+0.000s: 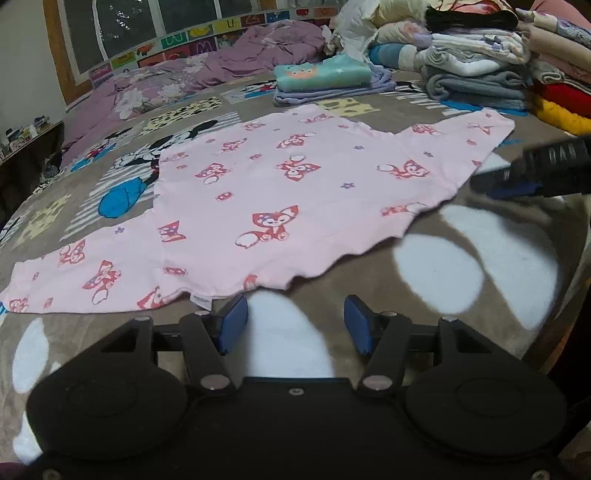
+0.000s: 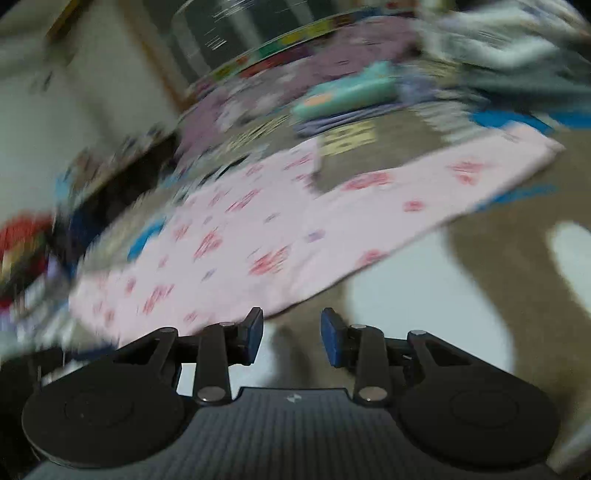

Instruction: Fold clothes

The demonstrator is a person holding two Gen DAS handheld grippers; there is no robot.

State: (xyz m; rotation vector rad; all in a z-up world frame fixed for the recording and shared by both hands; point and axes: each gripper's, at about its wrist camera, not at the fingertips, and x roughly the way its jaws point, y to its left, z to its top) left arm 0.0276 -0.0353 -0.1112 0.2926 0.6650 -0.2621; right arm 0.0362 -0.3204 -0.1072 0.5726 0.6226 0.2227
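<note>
Left hand-held gripper (image 1: 295,325) sits nearest, jaws spread wide with nothing between the blue pads (image 1: 234,323), hovering just short of the near hem of the pink shirt (image 1: 277,192). Right hand-held gripper (image 2: 291,338) also has its jaws apart and empty, low over the bed blanket (image 2: 424,302) just off the shirt's near edge (right wrist view is heavily motion-blurred, so fine contact cannot be told). In the left wrist view the right gripper shows as a dark blurred shape beside the shirt's right sleeve (image 1: 480,129); whether it touches the fabric cannot be told. The pink shirt, printed with red fox figures, lies spread flat on the bed blanket (image 1: 461,266), a brown-grey cover with white patches and cartoon mouse prints; its left sleeve (image 1: 74,273) reaches out toward the near left, a small white label shows at the hem. Just beyond the shirt's far edge is a folded teal garment (image 1: 325,75) resting on a folded lavender piece (image 1: 332,94). To the right of the shirt and further back stands a tall pile of folded clothes (image 1: 480,55) in white, grey, blue, red and yellow. Behind the shirt to the left a rumpled purple floral quilt (image 1: 184,74) runs along a colourful headboard strip (image 1: 177,40), with a dark window (image 1: 129,26) behind that.
</note>
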